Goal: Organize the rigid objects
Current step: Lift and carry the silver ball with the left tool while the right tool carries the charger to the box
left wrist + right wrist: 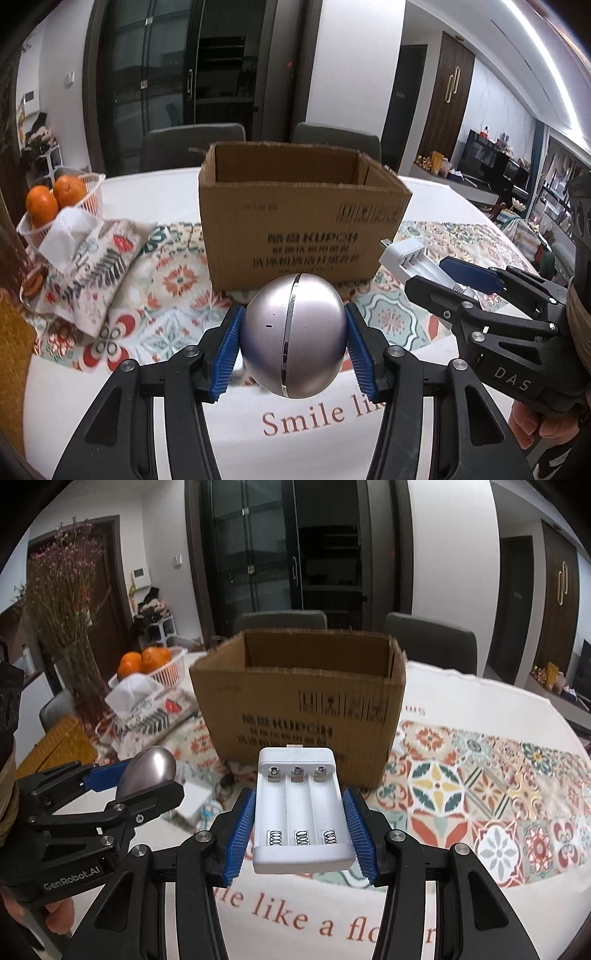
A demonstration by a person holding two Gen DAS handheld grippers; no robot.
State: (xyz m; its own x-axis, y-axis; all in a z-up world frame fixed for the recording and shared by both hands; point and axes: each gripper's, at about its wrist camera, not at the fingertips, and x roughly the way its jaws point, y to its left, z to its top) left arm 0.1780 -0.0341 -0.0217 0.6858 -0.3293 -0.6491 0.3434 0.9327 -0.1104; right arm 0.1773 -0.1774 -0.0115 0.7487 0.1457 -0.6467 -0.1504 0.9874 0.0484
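1. Left wrist view: the left hand-held gripper pinches a sphere clear above the counter, just short of the box.
2. Right hand-held gripper clamps a charger by its long sides, also in front of the box.
3. Both loads look ready to carry over the near rim and lower inside before release.
4. Careful: the sphere is smooth, glossy metal-look with a chrome seam, so it could slip on the ribbed blue pads.
5. Charger: matte white plastic, flat, three slots with springs. Box: plain corrugated card, open top.
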